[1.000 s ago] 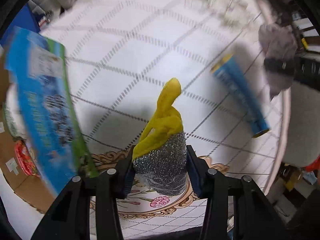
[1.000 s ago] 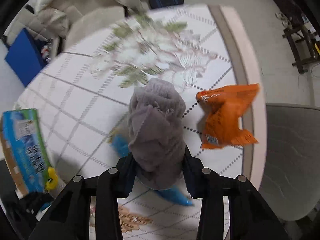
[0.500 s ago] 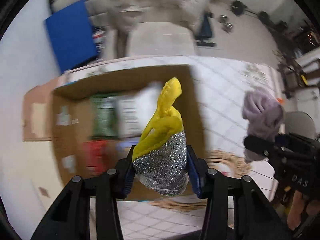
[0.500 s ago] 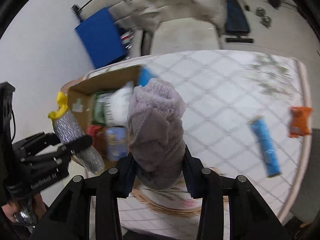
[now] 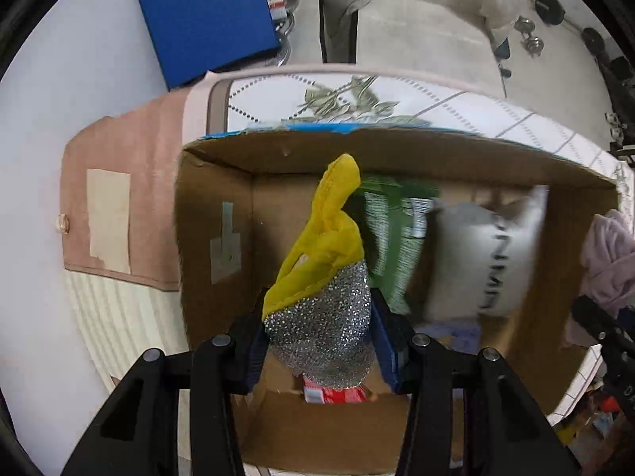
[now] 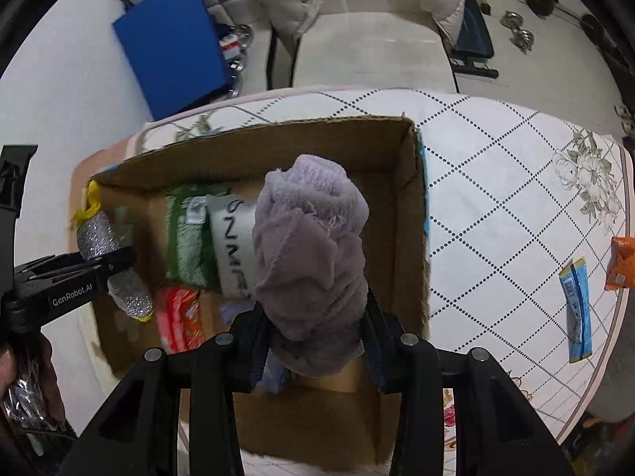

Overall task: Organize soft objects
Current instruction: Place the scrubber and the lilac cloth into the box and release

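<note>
My left gripper is shut on a silver scouring sponge with a yellow cloth top and holds it over the left part of an open cardboard box. My right gripper is shut on a rolled lilac towel, held above the right part of the same box. The box holds a green cloth, a grey-white lettered pillow and a red packet. The left gripper with the sponge shows at the left of the right wrist view.
The box stands on a round table with a white diamond-pattern cloth. A blue packet and an orange packet lie at the table's right. A beige chair and a blue board stand beyond.
Both grippers have swung from over the table's right side to above the cardboard box, each still holding its object.
</note>
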A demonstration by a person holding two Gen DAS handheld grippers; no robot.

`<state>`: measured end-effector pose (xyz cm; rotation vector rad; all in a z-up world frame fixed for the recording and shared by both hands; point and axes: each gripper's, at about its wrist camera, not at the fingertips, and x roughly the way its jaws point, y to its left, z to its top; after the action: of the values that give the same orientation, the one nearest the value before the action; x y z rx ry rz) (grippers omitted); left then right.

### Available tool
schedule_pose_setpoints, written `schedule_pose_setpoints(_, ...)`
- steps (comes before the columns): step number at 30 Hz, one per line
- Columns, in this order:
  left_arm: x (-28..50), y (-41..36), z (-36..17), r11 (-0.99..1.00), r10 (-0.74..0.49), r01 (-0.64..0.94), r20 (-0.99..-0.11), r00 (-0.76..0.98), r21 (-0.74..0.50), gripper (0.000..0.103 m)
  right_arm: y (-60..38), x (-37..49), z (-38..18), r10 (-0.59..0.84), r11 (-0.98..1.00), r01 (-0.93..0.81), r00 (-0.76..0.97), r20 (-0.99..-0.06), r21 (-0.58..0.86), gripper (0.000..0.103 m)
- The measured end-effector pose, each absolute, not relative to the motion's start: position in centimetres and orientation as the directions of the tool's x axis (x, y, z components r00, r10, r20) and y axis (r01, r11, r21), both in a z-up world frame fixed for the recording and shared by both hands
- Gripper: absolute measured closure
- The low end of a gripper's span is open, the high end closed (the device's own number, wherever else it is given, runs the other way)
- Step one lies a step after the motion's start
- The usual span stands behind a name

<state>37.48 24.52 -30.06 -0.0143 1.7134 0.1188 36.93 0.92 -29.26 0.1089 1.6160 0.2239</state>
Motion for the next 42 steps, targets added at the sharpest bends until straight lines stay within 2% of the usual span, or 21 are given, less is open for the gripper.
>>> schedule_pose_setpoints(8, 38.5, 25.1, -33.0, 0.995, 0.067, -0.058, -0.979, -0.192, 0.08, 0.06, 1.3, 38.5, -32.4, 0.135, 0.99, -0.017, -0.076, -0.988, 0.137, 0.06)
schedule_pose_setpoints(10, 38.7, 25.1, -33.3, 0.994, 0.086, -0.051, -0.978, -0.192, 0.097, 0.057, 1.4, 38.7, -32.8, 0.115, 0.993, -0.01, -0.081, -0.99, 0.117, 0.058)
schedule_pose_setpoints(12, 38.8, 25.0, -33.3, 0.995, 0.078, -0.051, -0.977, -0.201, 0.089, 0.056, 1.3, 38.9, -33.0, 0.095, 0.995, -0.005, -0.083, -0.992, 0.096, 0.054)
schedule_pose_setpoints(14, 38.9, 25.1, -33.2, 0.996, 0.056, -0.063, -0.977, -0.204, 0.07, 0.054, 1.2, 39.0, -32.8, 0.09, 0.996, -0.001, -0.081, -0.993, 0.09, 0.036)
schedule_pose_setpoints(17, 38.9, 25.4, -32.6, 0.995, 0.03, -0.084, -0.98, -0.195, 0.047, 0.048, 1.3, 39.1, -32.4, 0.116, 0.993, 0.002, -0.086, -0.989, 0.117, 0.026)
schedule_pose_setpoints(19, 38.8, 25.6, -31.9, 0.995, 0.019, -0.094, -0.984, -0.176, 0.036, 0.035, 1.4, 38.9, -31.7, 0.117, 0.993, -0.001, -0.078, -0.99, 0.117, 0.019)
schedule_pose_setpoints(20, 38.7, 25.6, -31.5, 0.995, 0.009, -0.098, -0.987, -0.162, 0.026, 0.022, 1.4, 38.8, -31.3, 0.128, 0.992, -0.003, -0.077, -0.989, 0.128, 0.015)
schedule_pose_setpoints(21, 38.6, 25.6, -31.0, 0.995, 0.002, -0.103, -0.989, -0.15, 0.018, 0.016, 1.5, 38.7, -30.9, 0.137, 0.991, -0.004, -0.076, -0.988, 0.137, 0.014)
schedule_pose_setpoints(24, 37.9, 25.6, -29.4, 0.993, -0.018, -0.12, -0.994, -0.107, -0.005, 0.007, 1.6, 38.1, -29.6, 0.15, 0.988, -0.016, -0.062, -0.987, 0.151, 0.006)
schedule_pose_setpoints(25, 37.5, 25.4, -28.7, 0.992, -0.018, -0.123, -0.996, -0.088, -0.008, 0.005, 1.6, 37.9, -29.1, 0.151, 0.988, -0.022, -0.056, -0.987, 0.152, 0.0)
schedule_pose_setpoints(33, 32.0, 23.3, -24.5, 0.988, -0.06, -0.14, -0.997, 0.055, -0.067, 0.001, 1.7, 33.4, -25.9, 0.123, 0.987, -0.111, 0.019, -0.992, 0.12, 0.0)
schedule_pose_setpoints(42, 25.4, 22.0, -20.1, 0.983, -0.023, -0.176, -0.98, 0.196, -0.059, 0.001, 0.9, 27.6, -22.6, 0.141, 0.983, -0.134, 0.113, -0.983, 0.126, 0.0)
